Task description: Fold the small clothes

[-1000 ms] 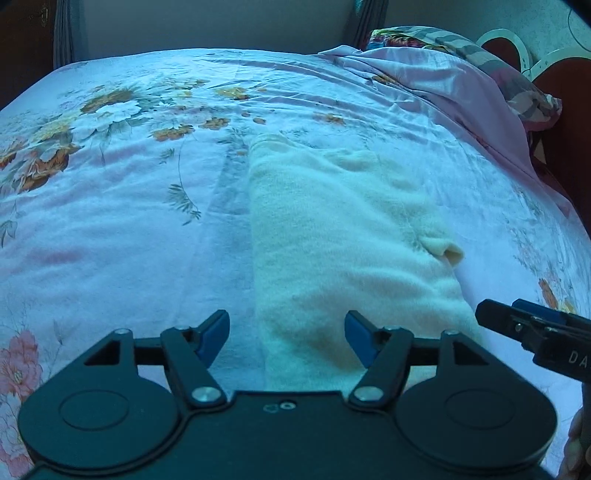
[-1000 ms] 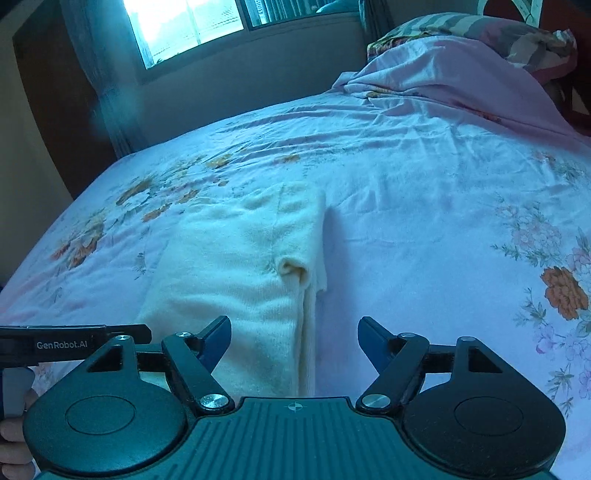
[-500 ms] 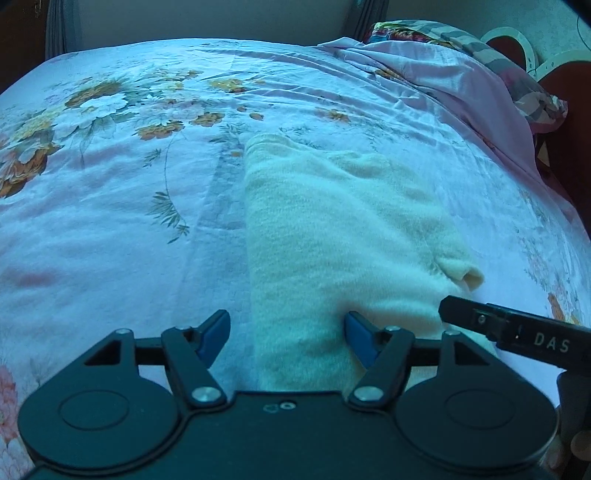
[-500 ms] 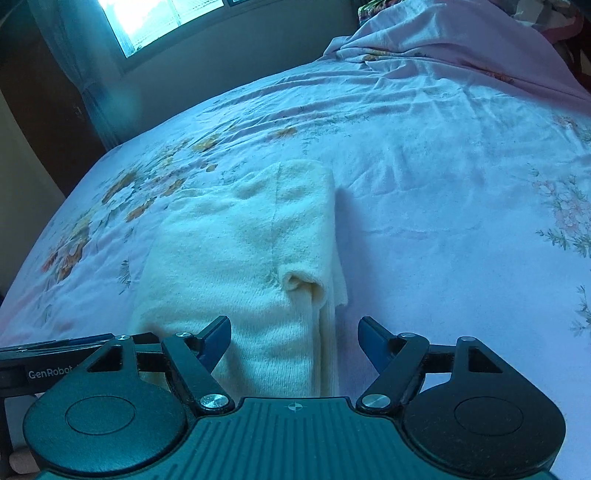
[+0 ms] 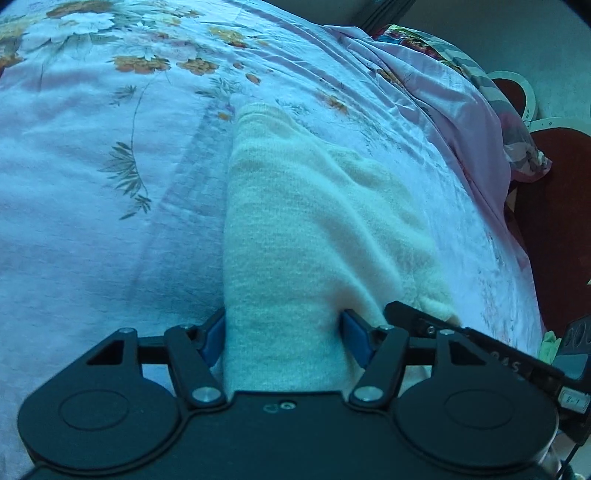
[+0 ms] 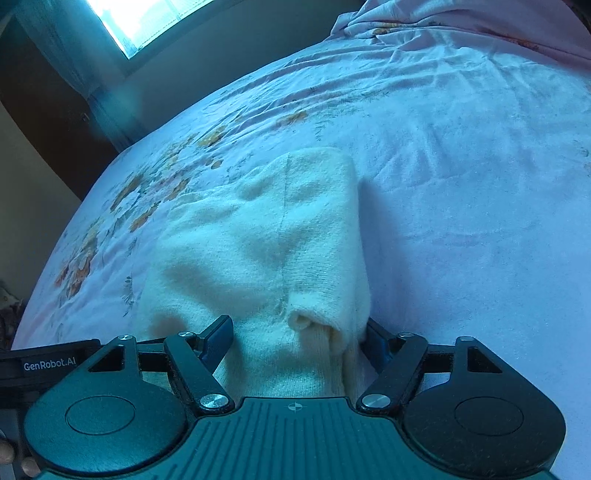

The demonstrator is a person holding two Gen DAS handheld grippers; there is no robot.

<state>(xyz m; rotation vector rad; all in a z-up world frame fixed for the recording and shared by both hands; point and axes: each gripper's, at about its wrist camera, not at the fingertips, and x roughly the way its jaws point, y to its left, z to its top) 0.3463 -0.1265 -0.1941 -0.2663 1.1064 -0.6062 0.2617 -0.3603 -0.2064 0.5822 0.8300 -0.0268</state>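
Note:
A cream knitted garment (image 5: 314, 221) lies folded into a long strip on the pink floral bed sheet (image 5: 92, 221). Its near end fills the gap of my left gripper (image 5: 282, 328), whose jaws are closing with the cloth's edges against the blue pads. In the right wrist view the same garment (image 6: 258, 240) shows a rolled sleeve cuff (image 6: 306, 321) near its right edge. My right gripper (image 6: 295, 332) straddles that near right corner, jaws closing, cloth between them; its left fingertip (image 6: 218, 332) rests on top of the fabric. The two grippers sit side by side.
A bunched pink quilt (image 5: 461, 110) and patterned pillows (image 5: 436, 48) lie at the head of the bed, by a red-brown headboard (image 5: 554, 221). A bright window (image 6: 147, 18) and a curtain (image 6: 74, 55) stand beyond the bed. A hand's fingers (image 6: 14, 458) hold the other gripper.
Both grippers came forward and down onto the near end of the garment. Their jaws narrowed, and the cloth now sits between the fingers of each.

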